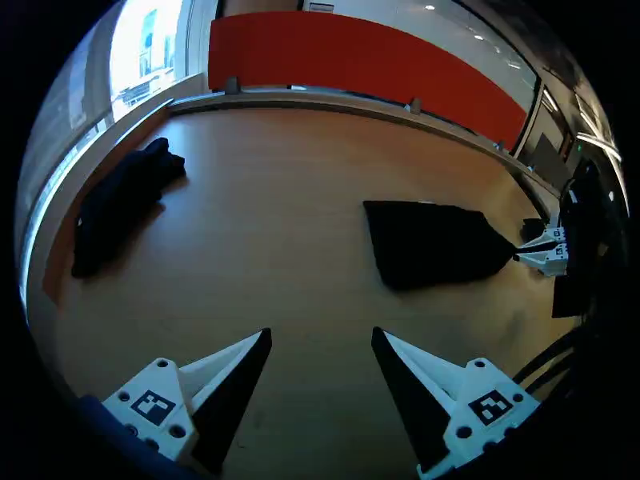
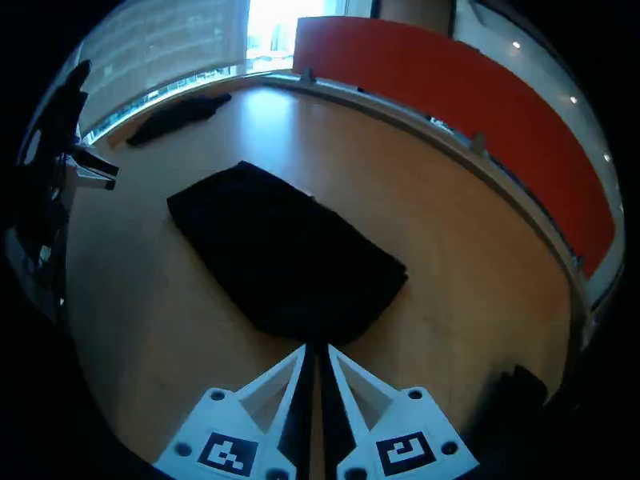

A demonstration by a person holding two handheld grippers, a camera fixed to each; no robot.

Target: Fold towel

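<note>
Right fingers: the right gripper (image 2: 317,350) has its fingers drawn together, with a thin slit between them, and the tips are pinched on the near edge of the towel (image 2: 280,248). In the left gripper view that edge is pulled out to a point at the tips, which reads as a real grip rather than a touch.
Left fingers: the left gripper (image 1: 320,332) has its fingers wide apart with nothing between them, above bare table (image 1: 264,200).
Towel: dark, flat and already narrowed to a compact slab. It spreads straight ahead of the right fingers. From the left fingers it lies ahead and to the right, well apart.
Why held so: one pinched edge probably lets the right gripper lift or drag that side over. The left fingers look ready to take a matching corner or pin the cloth down.
Step in hand: likely a further fold, with the left gripper yet to reach the cloth.
Farther out: a second dark cloth heap (image 1: 120,204) lies ahead and to the left of the left fingers, near the table's rim.
Beyond: a red panel (image 1: 360,64) stands behind the table's far edge.
</note>
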